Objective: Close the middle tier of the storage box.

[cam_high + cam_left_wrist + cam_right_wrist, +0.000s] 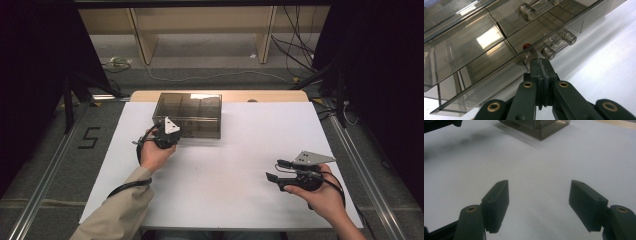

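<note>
A smoky clear plastic box [190, 112] with inner compartments and its lid down sits at the back of the white table. A small red bead [526, 46] lies in one compartment near the front wall. My left gripper [171, 134] is at the box's front left corner. In the left gripper view it [540, 62] is shut, jaws pressed together, tips right against the front edge beside a clear latch [559, 43]. I cannot tell whether a thin lip is pinched. My right gripper [272, 172] hovers open over bare table at the right; its jaws [539, 187] hold nothing, and the box [541, 127] lies far ahead.
The white table top [225, 170] has a wooden strip [260, 96] along its far edge. Behind it stand wooden shelf legs [142, 45], with cables [295, 55] on the floor. Metal rails [45, 175] run along both sides.
</note>
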